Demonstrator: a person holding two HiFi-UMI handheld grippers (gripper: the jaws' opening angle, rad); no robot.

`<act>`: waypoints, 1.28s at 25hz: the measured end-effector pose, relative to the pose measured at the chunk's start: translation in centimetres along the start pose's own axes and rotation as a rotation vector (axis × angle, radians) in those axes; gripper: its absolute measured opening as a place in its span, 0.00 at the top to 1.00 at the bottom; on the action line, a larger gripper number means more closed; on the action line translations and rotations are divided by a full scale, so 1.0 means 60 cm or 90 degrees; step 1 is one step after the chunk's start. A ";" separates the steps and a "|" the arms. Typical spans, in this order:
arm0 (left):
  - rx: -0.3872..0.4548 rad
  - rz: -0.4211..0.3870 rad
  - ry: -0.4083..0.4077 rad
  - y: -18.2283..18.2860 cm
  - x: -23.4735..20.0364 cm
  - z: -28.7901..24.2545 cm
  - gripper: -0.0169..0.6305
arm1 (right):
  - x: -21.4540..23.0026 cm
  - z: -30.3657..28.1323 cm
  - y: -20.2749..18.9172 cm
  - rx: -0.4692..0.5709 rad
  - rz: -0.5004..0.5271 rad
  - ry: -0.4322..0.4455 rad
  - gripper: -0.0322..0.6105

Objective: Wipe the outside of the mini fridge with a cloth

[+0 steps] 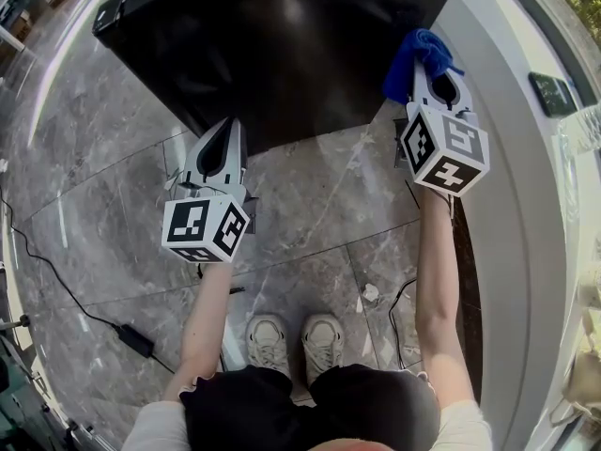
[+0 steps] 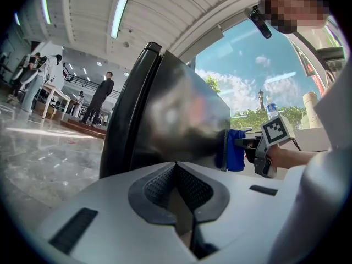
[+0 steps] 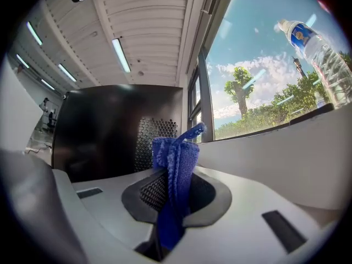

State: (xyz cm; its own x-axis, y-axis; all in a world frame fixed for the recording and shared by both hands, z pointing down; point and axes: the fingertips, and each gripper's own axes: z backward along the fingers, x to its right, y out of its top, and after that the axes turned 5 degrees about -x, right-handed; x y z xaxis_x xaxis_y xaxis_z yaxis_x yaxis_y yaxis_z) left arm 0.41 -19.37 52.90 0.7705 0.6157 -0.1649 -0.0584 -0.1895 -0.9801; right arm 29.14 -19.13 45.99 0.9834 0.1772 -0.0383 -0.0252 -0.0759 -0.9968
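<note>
Fridge (image 1: 282, 45) sits on the floor ahead of us, black and glossy, its right side near the wall (image 1: 507, 205). Cloth (image 1: 418, 59) is at the fridge's right edge; we can't tell if it's actually touching. The right gripper (image 1: 430, 83) is clamped on the cloth, which is pinched as a bunched fold with a loose tail sticking up past the tips. The left gripper (image 1: 225, 134) has its jaws together with nothing in them and is held short of the fridge front.

Risks as we judge them:
- The pinch is narrow, so a hard press or drag could pull the cloth out.
- Little cloth covers the tips, so hard jaws may scrape the gloss.
- The gap by the wall is tight, so the gripper could knock it.
- Nothing braces the fridge, so a push may slide it.
- A cable (image 1: 66, 289) lies by our feet, a trip or snag risk if we step left.
</note>
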 end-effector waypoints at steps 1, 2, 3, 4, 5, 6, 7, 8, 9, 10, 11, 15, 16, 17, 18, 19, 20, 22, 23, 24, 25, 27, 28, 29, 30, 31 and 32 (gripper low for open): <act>-0.001 0.000 0.000 -0.002 0.001 -0.001 0.97 | 0.006 -0.001 -0.002 -0.001 -0.001 -0.004 0.85; -0.002 -0.001 -0.001 -0.004 0.001 -0.003 0.97 | 0.012 -0.002 -0.003 -0.002 -0.002 -0.007 0.85; -0.003 -0.001 -0.001 -0.005 0.001 -0.004 0.97 | 0.016 -0.002 -0.004 -0.002 -0.002 -0.010 0.85; -0.004 -0.001 -0.001 -0.006 0.002 -0.005 0.97 | 0.019 -0.002 -0.005 -0.001 0.000 -0.011 0.85; -0.004 -0.001 -0.001 -0.007 0.002 -0.006 0.97 | 0.020 -0.002 -0.004 -0.001 0.002 -0.011 0.85; -0.005 -0.003 -0.001 -0.008 0.003 -0.006 0.97 | 0.020 -0.002 -0.004 -0.001 0.004 -0.011 0.85; -0.006 -0.006 -0.001 -0.009 0.004 -0.007 0.97 | 0.022 -0.001 -0.005 -0.001 0.005 -0.012 0.85; -0.006 -0.009 -0.001 -0.009 0.005 -0.007 0.97 | 0.023 -0.001 -0.005 -0.001 0.006 -0.013 0.85; -0.007 -0.011 0.000 -0.010 0.005 -0.008 0.97 | 0.026 -0.002 -0.007 -0.002 0.005 -0.015 0.85; -0.007 -0.011 0.001 -0.010 0.005 -0.008 0.97 | 0.029 -0.003 -0.008 -0.004 0.004 -0.018 0.85; -0.008 -0.011 0.001 -0.010 0.004 -0.009 0.97 | 0.033 -0.004 -0.010 -0.005 0.004 -0.020 0.85; -0.007 -0.009 0.003 -0.010 -0.001 -0.009 0.97 | 0.039 -0.005 -0.013 -0.009 0.003 -0.022 0.85; -0.005 -0.008 0.003 -0.010 -0.002 -0.008 0.97 | 0.040 -0.005 -0.013 -0.010 0.004 -0.021 0.85; -0.004 -0.009 0.003 -0.009 -0.003 -0.008 0.97 | 0.040 -0.004 -0.013 -0.010 0.007 -0.020 0.85; -0.003 -0.009 0.003 -0.008 -0.003 -0.008 0.97 | 0.040 -0.003 -0.014 -0.011 0.011 -0.020 0.85; -0.001 -0.009 0.004 -0.007 -0.003 -0.008 0.97 | 0.040 -0.002 -0.014 -0.011 0.015 -0.019 0.85; 0.001 -0.009 0.005 -0.006 -0.003 -0.008 0.97 | 0.038 0.001 -0.015 -0.012 0.014 -0.016 0.85; 0.004 -0.009 0.006 -0.003 -0.002 -0.007 0.97 | 0.029 0.010 -0.016 -0.011 -0.004 -0.004 0.85; 0.005 -0.008 0.006 -0.001 -0.002 -0.006 0.97 | 0.022 0.017 -0.016 -0.009 -0.017 0.004 0.85; 0.006 -0.008 0.005 0.000 -0.002 -0.004 0.97 | 0.012 0.024 -0.016 -0.006 -0.030 0.014 0.85; 0.008 -0.008 0.005 0.001 -0.001 -0.003 0.97 | -0.002 0.031 -0.017 -0.005 -0.039 0.027 0.85; 0.013 -0.008 0.007 0.006 -0.004 0.004 0.97 | -0.043 0.046 -0.022 -0.009 -0.044 0.060 0.85; 0.015 -0.008 0.010 0.008 -0.007 0.009 0.97 | -0.068 0.053 -0.026 -0.014 -0.042 0.080 0.85; 0.018 -0.007 0.014 0.011 -0.011 0.014 0.97 | -0.094 0.060 -0.030 -0.019 -0.043 0.103 0.85; 0.020 -0.005 0.018 0.012 -0.016 0.019 0.97 | -0.120 0.066 -0.033 -0.024 -0.047 0.127 0.85; 0.024 -0.004 0.023 0.013 -0.022 0.025 0.97 | -0.146 0.071 -0.035 -0.026 -0.053 0.153 0.85; 0.028 -0.004 0.029 0.013 -0.030 0.031 0.97 | -0.173 0.075 -0.036 -0.025 -0.058 0.178 0.85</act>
State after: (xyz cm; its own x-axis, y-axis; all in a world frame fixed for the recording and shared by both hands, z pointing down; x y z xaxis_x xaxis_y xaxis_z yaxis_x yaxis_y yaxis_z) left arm -2.21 -19.18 52.23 0.7993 0.5809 -0.1541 -0.0804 -0.1506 -0.9853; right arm 18.19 -16.41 48.21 0.9928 -0.0912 0.0779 0.0676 -0.1105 -0.9916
